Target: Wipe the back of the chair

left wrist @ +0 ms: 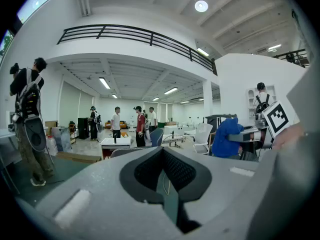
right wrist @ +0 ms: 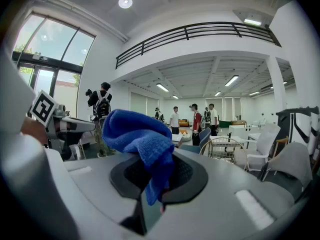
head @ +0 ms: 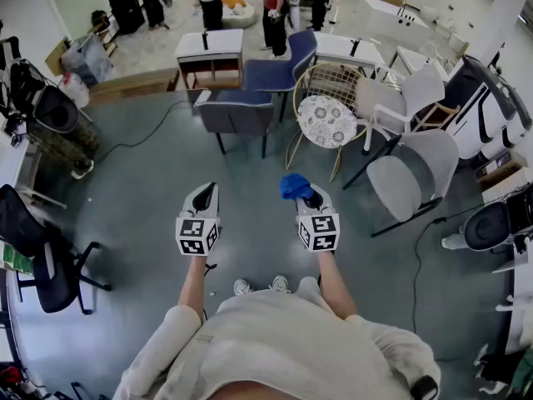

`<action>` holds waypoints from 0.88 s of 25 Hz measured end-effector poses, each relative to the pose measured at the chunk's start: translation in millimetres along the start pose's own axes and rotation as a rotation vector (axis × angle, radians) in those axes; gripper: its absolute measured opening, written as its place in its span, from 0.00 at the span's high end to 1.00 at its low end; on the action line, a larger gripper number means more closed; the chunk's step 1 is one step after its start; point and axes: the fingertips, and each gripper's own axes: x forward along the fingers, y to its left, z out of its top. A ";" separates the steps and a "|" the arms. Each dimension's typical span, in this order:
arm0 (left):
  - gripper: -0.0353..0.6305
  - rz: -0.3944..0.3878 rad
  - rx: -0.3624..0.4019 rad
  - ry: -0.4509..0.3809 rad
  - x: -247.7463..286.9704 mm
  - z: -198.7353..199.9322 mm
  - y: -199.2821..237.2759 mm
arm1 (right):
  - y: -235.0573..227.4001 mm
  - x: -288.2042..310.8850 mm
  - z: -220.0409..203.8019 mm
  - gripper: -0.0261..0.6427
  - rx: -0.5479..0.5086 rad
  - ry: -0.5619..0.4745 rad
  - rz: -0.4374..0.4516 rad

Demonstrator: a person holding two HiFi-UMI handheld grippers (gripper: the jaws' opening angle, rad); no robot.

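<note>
The right gripper (head: 310, 198) is clamped on a blue cloth (head: 294, 186) bunched at its far tip. The left gripper (head: 205, 197), jaws together, holds nothing. The wire-backed chair (head: 331, 82) stands well beyond both. Only the right gripper view shows the cloth's tail pinched between the jaws.

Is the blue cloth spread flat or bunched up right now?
Bunched up. The blue microfibre cloth sits crumpled in a wad, pinched between the right gripper's closed jaws.

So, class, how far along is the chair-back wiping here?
Done: the blue cloth is clamped in the right gripper. In hand: both grippers hang over the floor, the left gripper shut and empty. Left: all the wiping; the grey chair stands untouched ahead.
</note>
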 end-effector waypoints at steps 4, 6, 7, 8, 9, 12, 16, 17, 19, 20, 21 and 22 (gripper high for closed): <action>0.95 0.000 -0.001 0.000 1.8 1.4 -6.8 | -4.7 -2.6 -1.7 0.89 0.002 0.005 0.003; 0.95 0.001 0.000 0.000 1.6 2.7 -8.3 | -5.2 -3.6 -0.9 0.89 0.005 0.003 0.005; 0.95 0.001 0.002 -0.001 1.3 2.8 -8.6 | -5.0 -4.0 -0.5 0.89 0.009 0.001 0.005; 0.95 0.001 0.003 -0.001 0.7 2.7 -8.9 | -4.6 -4.3 -0.1 0.89 0.013 -0.002 0.006; 0.95 0.002 0.005 -0.001 0.2 2.6 -9.2 | -4.1 -4.7 0.3 0.89 0.017 -0.004 0.007; 0.95 0.009 0.007 0.000 -0.3 3.5 -12.3 | -5.6 -5.7 -0.3 0.89 0.014 -0.004 0.017; 0.95 0.016 0.006 0.009 1.6 1.6 -15.7 | -9.6 -5.0 -3.1 0.89 0.014 0.003 0.027; 0.95 0.018 0.006 0.011 2.1 0.7 -16.8 | -10.9 -5.2 -4.3 0.89 0.013 0.005 0.030; 0.95 0.023 0.006 0.012 4.4 0.6 -21.1 | -15.7 -6.4 -6.4 0.89 0.012 0.008 0.037; 0.95 0.024 0.007 0.012 6.1 1.0 -24.3 | -19.0 -7.1 -7.0 0.89 0.011 0.009 0.040; 0.95 0.025 0.008 0.013 8.1 1.5 -27.8 | -22.4 -7.9 -7.4 0.89 0.011 0.008 0.043; 0.95 0.026 0.008 0.013 10.4 1.6 -31.6 | -25.9 -8.7 -7.9 0.89 0.010 0.008 0.045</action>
